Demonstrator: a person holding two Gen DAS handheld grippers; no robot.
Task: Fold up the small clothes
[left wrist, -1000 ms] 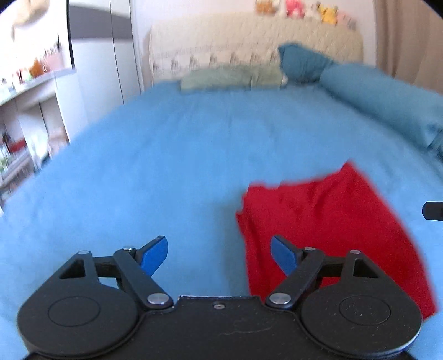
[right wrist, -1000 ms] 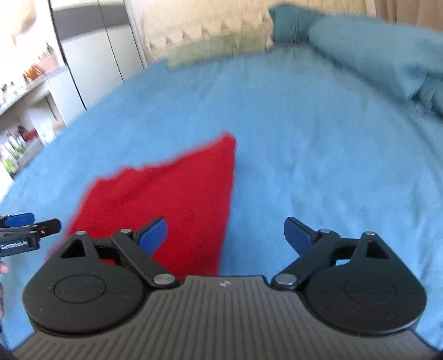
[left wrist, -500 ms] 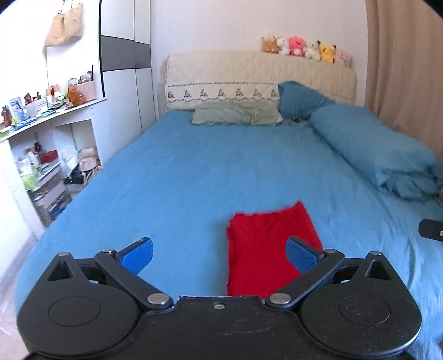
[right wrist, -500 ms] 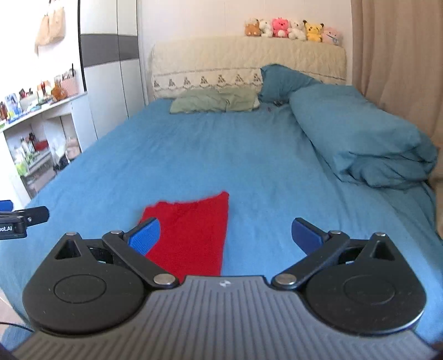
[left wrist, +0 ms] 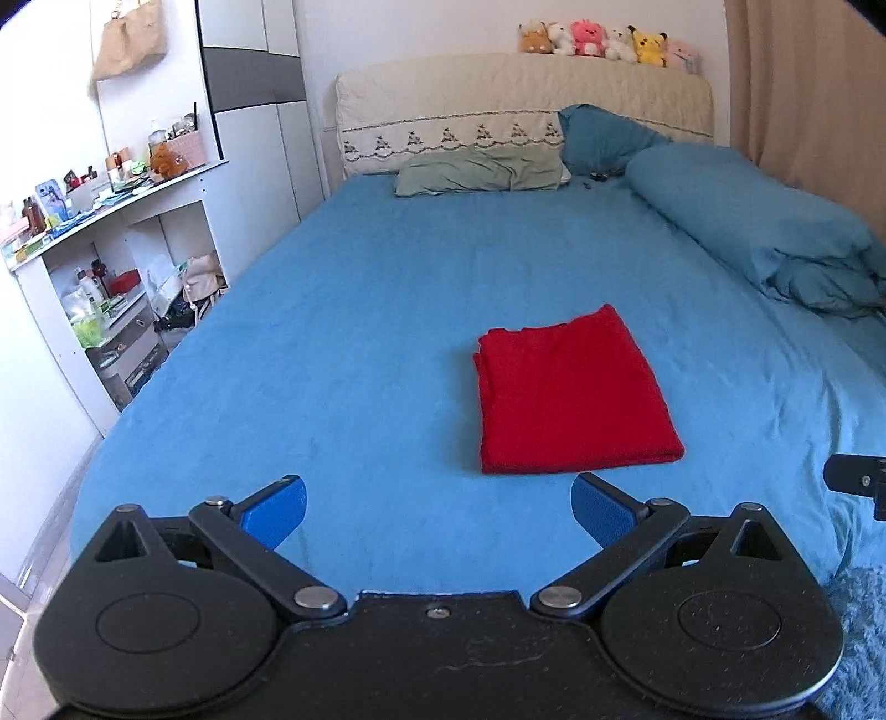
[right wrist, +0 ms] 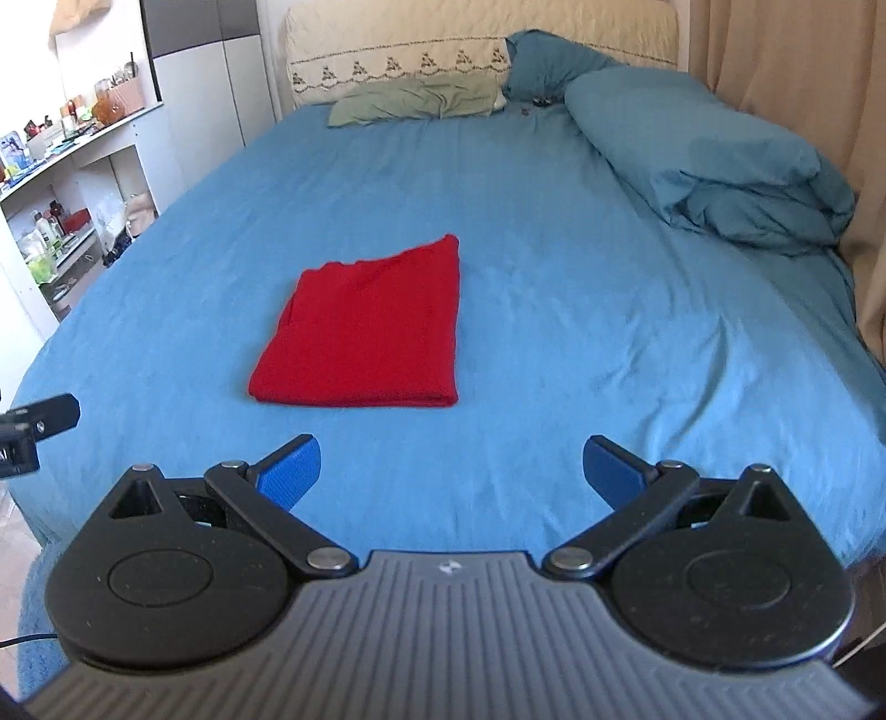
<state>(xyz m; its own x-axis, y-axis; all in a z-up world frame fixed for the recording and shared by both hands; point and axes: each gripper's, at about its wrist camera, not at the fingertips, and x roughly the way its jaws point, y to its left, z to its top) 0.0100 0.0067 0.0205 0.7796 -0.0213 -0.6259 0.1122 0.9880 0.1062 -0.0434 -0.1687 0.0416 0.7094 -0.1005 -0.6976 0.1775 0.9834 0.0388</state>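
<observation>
Left side of the room: white shelf unit (left wrist: 119, 260) cluttered with bottles and small items, a tan bag (left wrist: 130, 41) hanging on the wall above it, a grey-and-white wardrobe (left wrist: 252, 99) just beyond. In the right wrist view the same shelf unit (right wrist: 72, 183) sits at the left edge.

Left tool (left wrist: 437, 509) is wide open, blue pads (left wrist: 274, 509) well apart, nothing between them. It hangs over the near edge of the bed (left wrist: 343, 343), above bare blue sheet. A black piece of the other tool pokes in at the right edge of this view.

Red garment (left wrist: 570, 396) lies folded into a neat flat rectangle on the bed, near the foot, ahead and slightly right of the left tool. Not touched by either tool. In the right wrist view the red garment (right wrist: 368, 332) sits ahead and left of centre, its thick folded edge facing the camera.

Right tool (right wrist: 451, 473) is also wide open, holding nothing, above bare sheet on the bed (right wrist: 581, 310), garment well ahead-left of it.

Far end: cream headboard (left wrist: 520, 105) with a row of plush toys (left wrist: 606, 41) on top, a green pillow (left wrist: 479, 174) below it, a teal pillow (left wrist: 601, 138) next to that.

Right side: rolled blue duvet (left wrist: 775, 243) along the bed edge, beige curtain (left wrist: 808, 99) behind it. Shaggy blue rug (left wrist: 861, 637) on the floor at the lower right.
</observation>
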